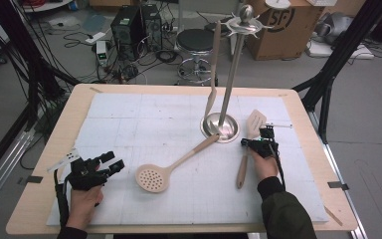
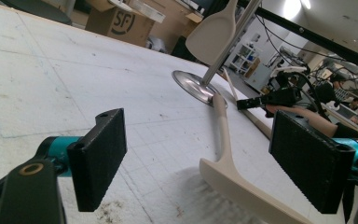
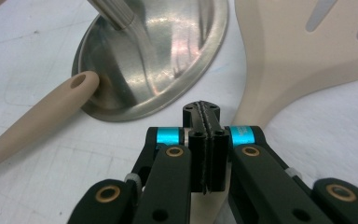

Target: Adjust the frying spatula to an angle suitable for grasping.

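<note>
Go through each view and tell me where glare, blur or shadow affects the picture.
High view: even light, soft overall, faint shadow under the skimmer. Left gripper view: bright lamp glare at top right, background blurred, tilted horizon. Right gripper view: the steel base mirrors streaky highlights; the slotted turner looms close and soft.

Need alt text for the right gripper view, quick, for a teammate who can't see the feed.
The right gripper has its black jaws shut together with nothing between them, just above the white mat. Ahead stands the shiny round base of the utensil stand; the skimmer's beige handle tip touches its left rim. The slotted spatula's head lies to the right.
</note>
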{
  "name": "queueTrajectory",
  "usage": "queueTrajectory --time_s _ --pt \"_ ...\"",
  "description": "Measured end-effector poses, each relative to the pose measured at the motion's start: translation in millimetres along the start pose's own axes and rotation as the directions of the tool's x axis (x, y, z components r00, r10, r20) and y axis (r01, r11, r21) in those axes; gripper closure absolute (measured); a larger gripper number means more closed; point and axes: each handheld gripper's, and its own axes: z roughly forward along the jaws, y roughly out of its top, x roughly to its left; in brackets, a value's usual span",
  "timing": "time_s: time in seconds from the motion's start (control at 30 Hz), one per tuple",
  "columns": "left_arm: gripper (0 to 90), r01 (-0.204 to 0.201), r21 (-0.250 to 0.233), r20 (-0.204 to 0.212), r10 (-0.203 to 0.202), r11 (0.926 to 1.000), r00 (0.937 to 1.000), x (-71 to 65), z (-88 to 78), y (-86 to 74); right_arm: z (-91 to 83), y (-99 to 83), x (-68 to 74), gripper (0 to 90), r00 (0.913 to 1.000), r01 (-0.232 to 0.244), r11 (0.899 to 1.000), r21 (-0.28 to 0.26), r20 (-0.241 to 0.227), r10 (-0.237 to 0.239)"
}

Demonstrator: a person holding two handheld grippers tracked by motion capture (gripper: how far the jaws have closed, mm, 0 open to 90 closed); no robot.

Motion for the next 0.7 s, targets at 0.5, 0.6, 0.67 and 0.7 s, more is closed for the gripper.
queueTrajectory --time_s 0.5,0.6,0.67,0.7 --pt "19.6 -0.008 0.005 0.004 0.008 1.0000 1.0000 -1.4 1.4 -0.2 -22.0 -16.8 -16.8 90.0 0.9981 -0.057 0.998 -0.021 -0.022 0.057" --pt "19.6 -0.002 0.005 0.003 0.002 1.0000 1.0000 -1.9 2.1 -0.5 -26.5 -20.7 -18.8 90.0 0.9978 -0.063 0.998 -0.022 -0.023 0.062" --pt "19.5 -0.002 0.008 0.002 0.002 1.0000 1.0000 -2.2 2.1 -0.5 -29.6 -23.5 -20.3 90.0 0.9980 -0.059 0.998 -0.025 -0.022 0.058" --pt "19.5 -0.004 0.008 0.003 0.004 1.0000 1.0000 -2.2 2.1 -0.4 -30.7 -24.3 -20.7 90.0 0.9981 -0.058 0.998 -0.024 -0.020 0.058"
